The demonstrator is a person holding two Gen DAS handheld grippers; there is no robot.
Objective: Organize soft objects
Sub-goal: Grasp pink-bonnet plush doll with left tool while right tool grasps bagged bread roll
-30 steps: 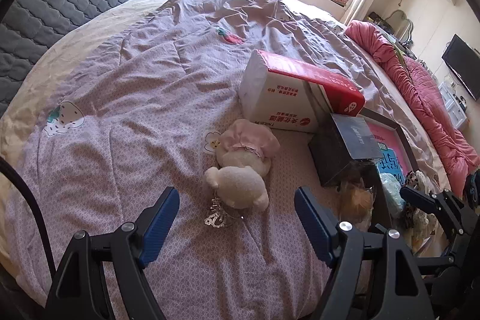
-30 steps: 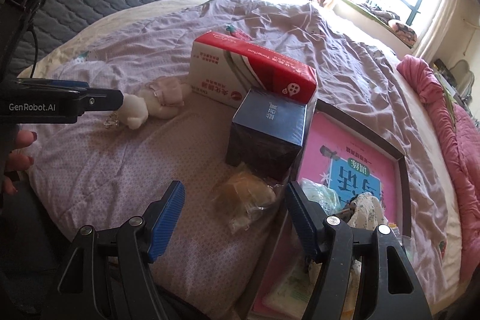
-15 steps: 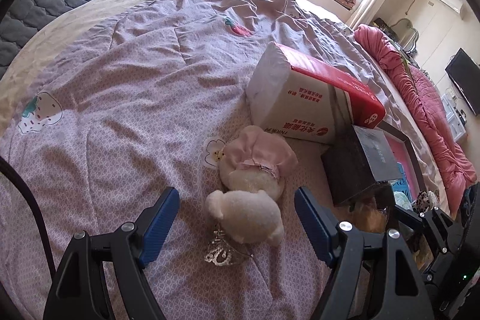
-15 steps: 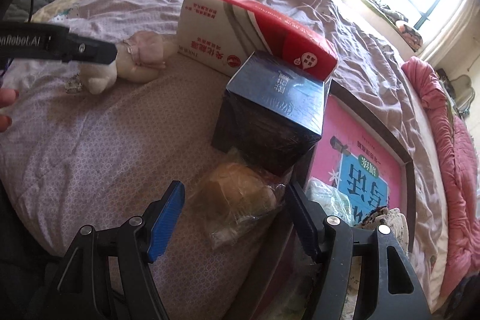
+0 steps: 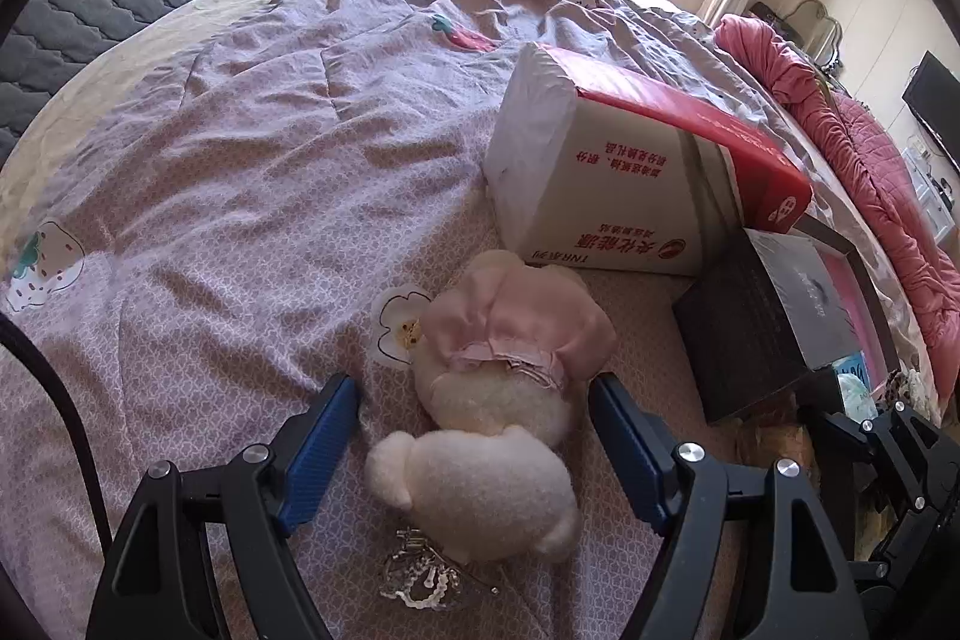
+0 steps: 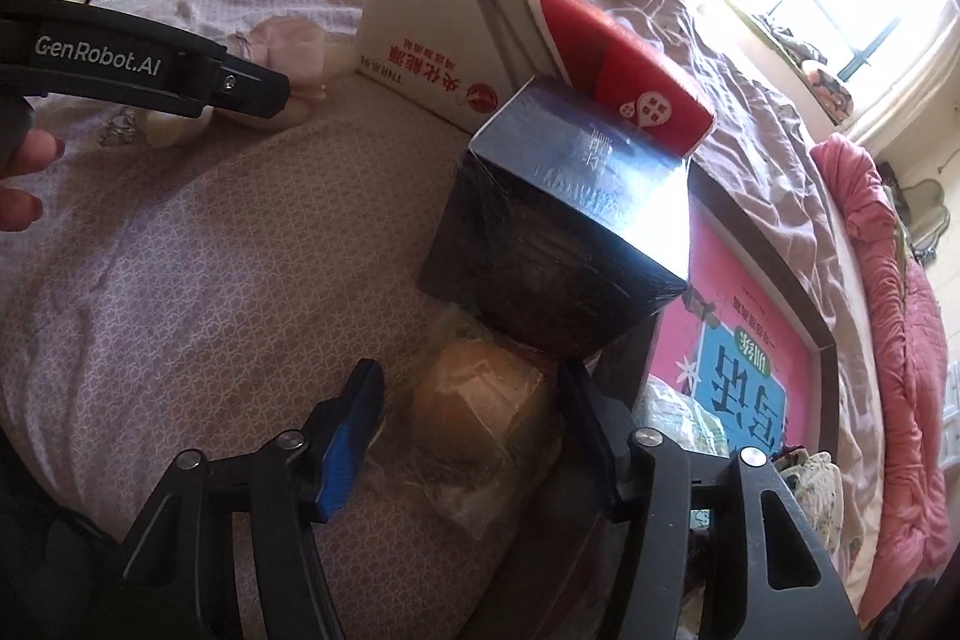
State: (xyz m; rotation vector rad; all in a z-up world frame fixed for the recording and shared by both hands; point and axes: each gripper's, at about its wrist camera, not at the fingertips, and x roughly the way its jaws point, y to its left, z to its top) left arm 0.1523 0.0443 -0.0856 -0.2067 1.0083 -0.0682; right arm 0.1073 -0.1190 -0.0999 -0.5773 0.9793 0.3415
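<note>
A cream plush toy in a pink dress (image 5: 504, 340) lies on the lilac bedspread (image 5: 240, 196). My left gripper (image 5: 474, 394) hangs just over the toy. It is open, with one blue pad on each side of the toy's body and a gap at both. A metal keychain (image 5: 414, 580) trails from the toy's head. In the right wrist view a bun in clear wrap (image 6: 474, 412) lies between the fingers of my right gripper (image 6: 468, 382). Its jaws are closing, and the left pad stands a little off the bun.
A red-and-white tissue pack (image 5: 624, 184) and a dark box (image 6: 564, 244) sit close behind both items. A pink framed board (image 6: 744, 352) with loose items lies to the right, with a pink quilt (image 5: 870, 178) beyond it. A person's fingers (image 6: 24, 160) show at the left edge.
Both grippers have come down and forward. The plush toy now sits between the left fingers. The right fingers have drawn closer together around the wrapped bun.
</note>
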